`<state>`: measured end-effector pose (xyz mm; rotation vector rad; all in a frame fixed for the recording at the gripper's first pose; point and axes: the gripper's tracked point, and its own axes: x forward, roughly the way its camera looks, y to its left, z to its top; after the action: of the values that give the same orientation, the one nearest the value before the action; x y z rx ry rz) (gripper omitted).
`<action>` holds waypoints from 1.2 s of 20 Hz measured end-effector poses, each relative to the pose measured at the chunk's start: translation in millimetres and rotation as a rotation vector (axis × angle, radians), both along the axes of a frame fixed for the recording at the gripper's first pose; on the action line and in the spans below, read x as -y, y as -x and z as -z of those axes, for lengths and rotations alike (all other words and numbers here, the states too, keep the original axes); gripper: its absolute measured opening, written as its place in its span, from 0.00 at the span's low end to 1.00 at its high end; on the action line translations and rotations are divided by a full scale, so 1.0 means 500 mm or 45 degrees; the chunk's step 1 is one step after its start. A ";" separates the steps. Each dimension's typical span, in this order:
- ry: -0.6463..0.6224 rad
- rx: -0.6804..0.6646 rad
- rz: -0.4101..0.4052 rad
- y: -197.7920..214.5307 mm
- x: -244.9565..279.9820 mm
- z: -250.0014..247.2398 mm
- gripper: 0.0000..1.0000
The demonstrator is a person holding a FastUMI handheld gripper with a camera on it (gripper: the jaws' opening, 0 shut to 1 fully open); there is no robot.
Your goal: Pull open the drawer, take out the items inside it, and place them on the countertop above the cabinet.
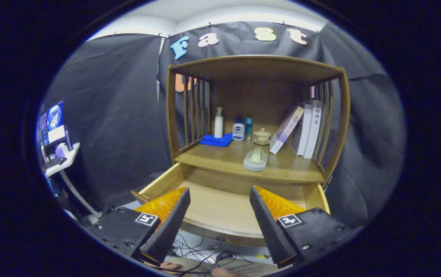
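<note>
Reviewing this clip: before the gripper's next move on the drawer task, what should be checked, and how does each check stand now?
1. Drawer pulled open: ok.
2. Drawer emptied: ok for the visible floor, which is bare; the part under the countertop cannot be told.
3. Item on countertop: ok, a pale ceramic piece sits near its front edge, upright.
4. Gripper free: ok, fingers apart above the drawer, holding nothing.
5. Shelf items behind (bottles, books) undisturbed: cannot tell.
</note>
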<state>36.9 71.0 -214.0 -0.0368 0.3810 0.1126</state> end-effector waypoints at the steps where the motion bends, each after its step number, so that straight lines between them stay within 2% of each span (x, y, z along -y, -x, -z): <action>1: -0.016 0.025 0.002 0.008 -0.008 0.017 0.98; 8: -0.019 0.147 0.150 0.043 0.021 0.139 0.99; 12: -0.020 0.105 0.169 0.072 0.026 0.222 0.99; 15: -0.040 0.013 0.215 0.073 0.038 0.284 0.98; 22: -0.030 -0.001 0.355 0.026 0.058 0.311 0.99; 24: -0.008 0.009 0.398 0.024 0.059 0.309 0.95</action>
<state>25.1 41.6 -368.5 0.0289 0.3750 -0.1952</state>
